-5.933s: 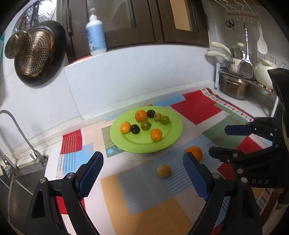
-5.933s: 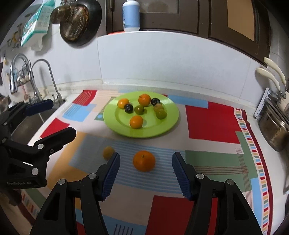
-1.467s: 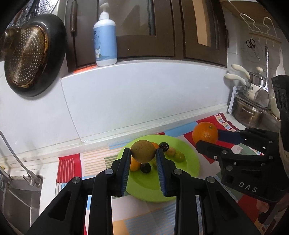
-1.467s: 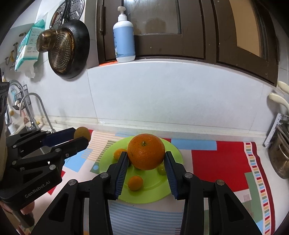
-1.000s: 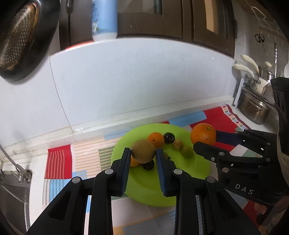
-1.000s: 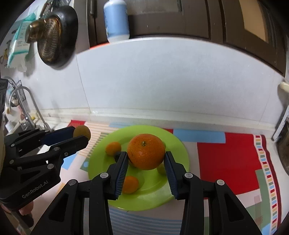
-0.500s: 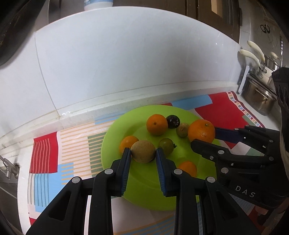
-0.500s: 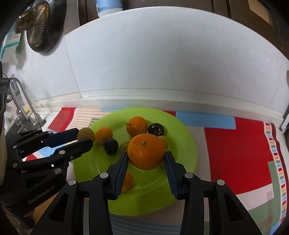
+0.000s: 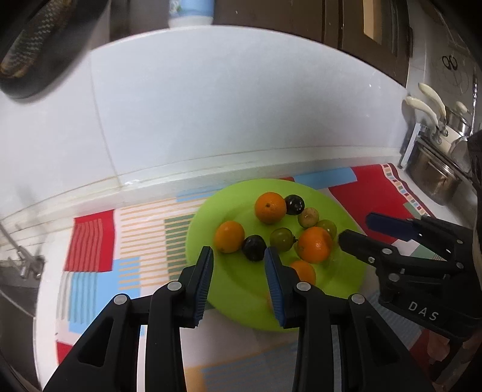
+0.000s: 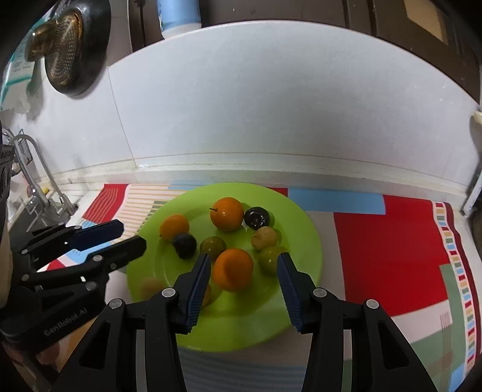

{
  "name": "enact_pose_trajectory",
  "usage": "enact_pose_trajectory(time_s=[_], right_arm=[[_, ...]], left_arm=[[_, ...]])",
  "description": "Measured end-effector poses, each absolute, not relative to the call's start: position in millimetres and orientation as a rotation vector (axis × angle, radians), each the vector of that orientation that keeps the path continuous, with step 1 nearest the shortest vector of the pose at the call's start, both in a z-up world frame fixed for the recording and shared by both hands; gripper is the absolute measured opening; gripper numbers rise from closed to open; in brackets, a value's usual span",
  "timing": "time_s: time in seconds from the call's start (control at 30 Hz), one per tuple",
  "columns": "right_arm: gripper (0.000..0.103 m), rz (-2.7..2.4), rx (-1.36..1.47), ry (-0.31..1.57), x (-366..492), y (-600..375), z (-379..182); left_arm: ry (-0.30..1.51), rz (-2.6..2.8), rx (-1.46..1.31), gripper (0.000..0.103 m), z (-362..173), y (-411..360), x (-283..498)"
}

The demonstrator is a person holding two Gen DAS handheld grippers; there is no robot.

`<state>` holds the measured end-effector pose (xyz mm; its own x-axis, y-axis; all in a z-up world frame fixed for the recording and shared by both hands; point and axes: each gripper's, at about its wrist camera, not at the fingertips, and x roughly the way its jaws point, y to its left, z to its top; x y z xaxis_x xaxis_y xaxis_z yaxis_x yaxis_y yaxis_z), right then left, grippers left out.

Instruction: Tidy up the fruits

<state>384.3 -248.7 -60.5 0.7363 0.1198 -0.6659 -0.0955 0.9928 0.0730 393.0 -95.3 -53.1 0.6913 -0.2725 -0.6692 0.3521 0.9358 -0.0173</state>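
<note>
A green plate (image 9: 346,280) (image 10: 265,319) on the patterned mat holds several oranges, dark plums and green fruits. My left gripper (image 9: 239,274) is open and empty over the plate's near left edge; it also shows in the right wrist view (image 10: 126,238). My right gripper (image 10: 241,277) is open above the plate, just behind the large orange (image 10: 233,269) (image 9: 313,243) that lies on it. The right gripper also shows in the left wrist view (image 9: 361,229). The brown kiwi (image 10: 152,287) lies blurred on the plate's left side.
A white tiled wall (image 10: 271,105) stands behind the mat. A sink tap (image 10: 33,169) is at the left. A steel pot (image 9: 436,178) stands at the right. A strainer (image 10: 64,57) hangs on the wall and a soap bottle (image 10: 177,15) stands on the ledge.
Both grippers have opened. The large orange left the right gripper and lies on the plate. The kiwi left the left gripper and lies on the plate's left side.
</note>
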Motion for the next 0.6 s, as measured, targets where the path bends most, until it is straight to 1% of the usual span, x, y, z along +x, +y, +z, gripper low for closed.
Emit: enact_pose_trajectory(time_s=[0.1,0.13,0.2,0.47,0.6], right_arm=[[0.047,0.112,0.043,0.721,372,-248,-54],[0.047,0.11,0.047,0.716,367,-248,-51],[0.055,0.107,0.051,0.7,354,-246,-44],[0.055,0.084,0.048,0.651,306,-238,-19],[0.055,0.073,0.049,0.632,283,-232,-8]], left_arm=[[0.706,-0.329,0.111,0.041,-42,-90,378],[0.7,-0.326,0.112,0.042,-39,-89,373],[0.685,-0.318,0.115,0.043,-31,-86,361],[0.633,-0.283,0.082,0.052,-6,-68,314],[0.62,-0.302,0.077,0.053,1,-60,294]])
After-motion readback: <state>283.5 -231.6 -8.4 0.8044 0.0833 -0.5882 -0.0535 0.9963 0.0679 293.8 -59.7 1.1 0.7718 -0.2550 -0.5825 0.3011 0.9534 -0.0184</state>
